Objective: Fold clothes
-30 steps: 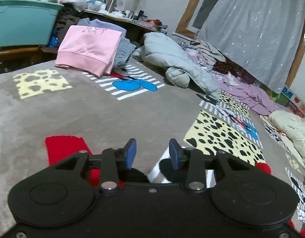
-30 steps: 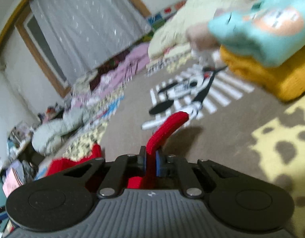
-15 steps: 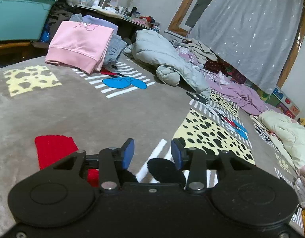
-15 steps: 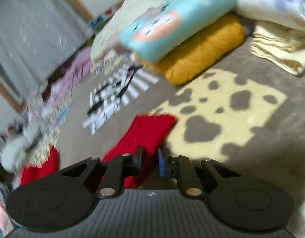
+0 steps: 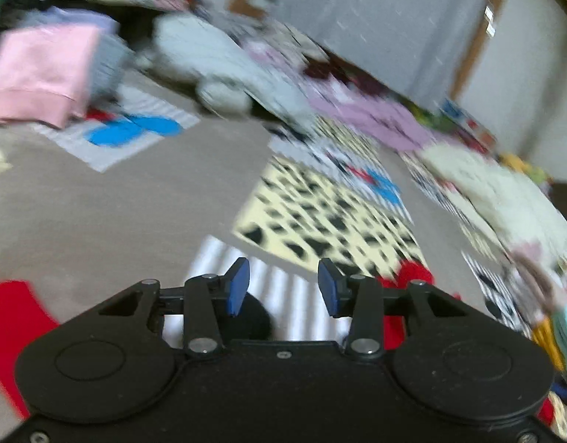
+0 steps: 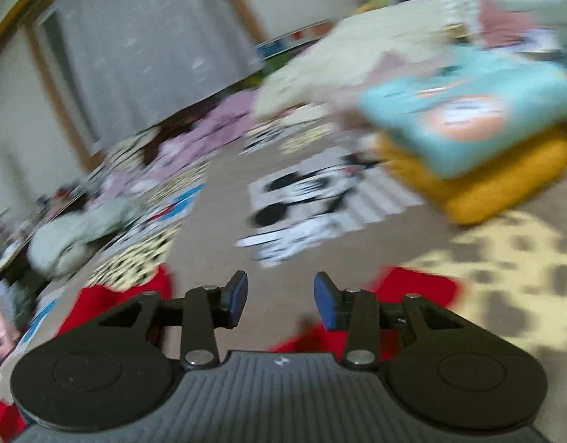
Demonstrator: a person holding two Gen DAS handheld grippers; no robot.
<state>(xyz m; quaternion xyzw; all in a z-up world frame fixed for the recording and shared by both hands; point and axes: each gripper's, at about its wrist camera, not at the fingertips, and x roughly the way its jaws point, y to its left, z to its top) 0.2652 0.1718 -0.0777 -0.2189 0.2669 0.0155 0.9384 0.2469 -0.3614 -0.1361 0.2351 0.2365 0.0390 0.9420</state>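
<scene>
Both views are pretty blurry, but I see my left gripper (image 5: 283,287) and right gripper (image 6: 279,299) spread wide and empty, with the red garment (image 6: 412,288) lying on the rug (image 6: 217,288) right under them.

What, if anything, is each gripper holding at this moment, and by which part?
Nothing is held. The left gripper is open with only carpet showing between its fingers, and the right gripper is open above the red garment, which lies on the carpet.
</scene>
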